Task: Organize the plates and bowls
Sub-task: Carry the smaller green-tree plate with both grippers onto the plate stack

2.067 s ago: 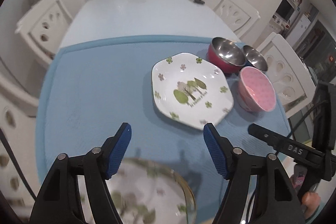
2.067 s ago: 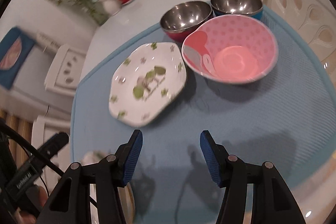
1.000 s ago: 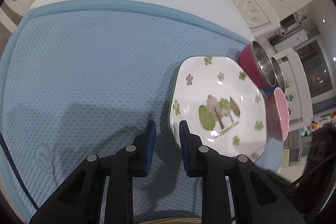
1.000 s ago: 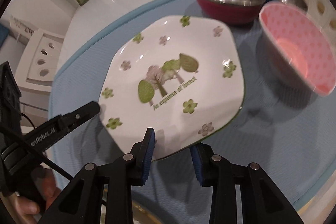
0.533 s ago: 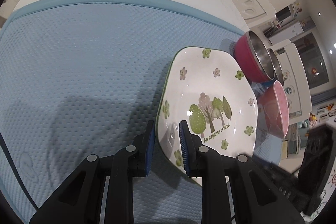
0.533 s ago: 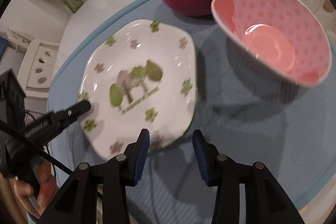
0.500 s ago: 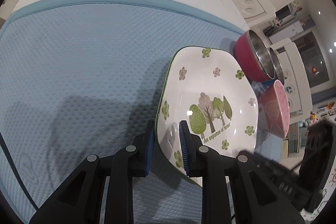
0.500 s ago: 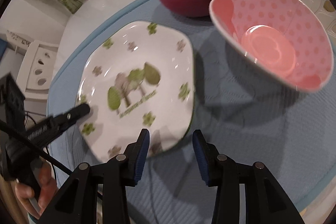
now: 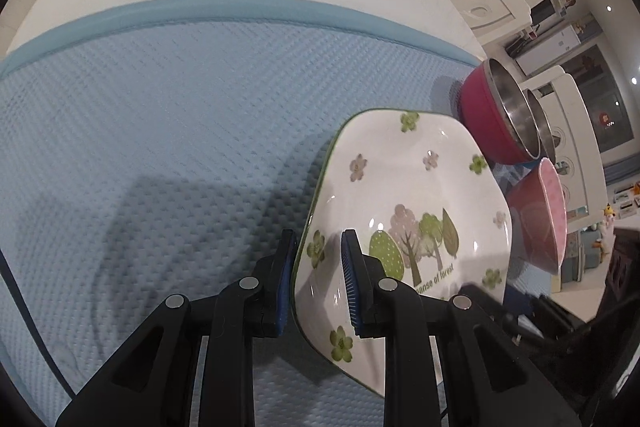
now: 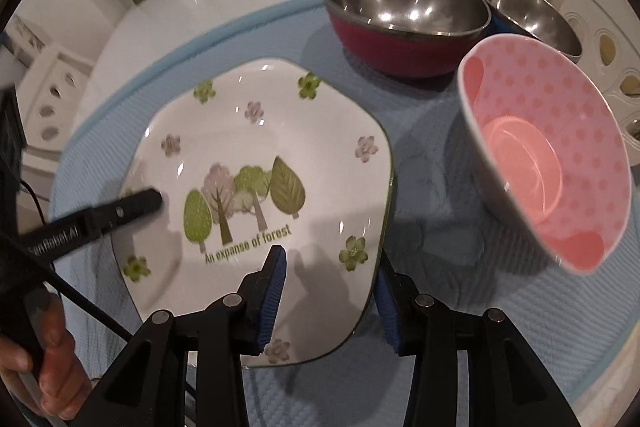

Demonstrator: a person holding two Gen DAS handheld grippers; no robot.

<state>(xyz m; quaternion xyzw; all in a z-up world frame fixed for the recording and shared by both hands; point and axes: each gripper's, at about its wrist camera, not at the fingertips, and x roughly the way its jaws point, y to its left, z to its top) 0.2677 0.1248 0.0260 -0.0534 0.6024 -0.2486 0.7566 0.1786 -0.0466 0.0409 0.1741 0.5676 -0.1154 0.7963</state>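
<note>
Clearly little is sorted yet: on the blue mat (image 9: 168, 115) covering the desk, the forest plate (image 10: 264, 163) is tilting beside the pink bowl (image 10: 548, 163), with the red bowl (image 10: 404, 15) behind it. Left gripper (image 9: 318, 285) fingers are pinching the plate's rim; right gripper (image 10: 330, 297) fingers are straddling its near edge, spread.
</note>
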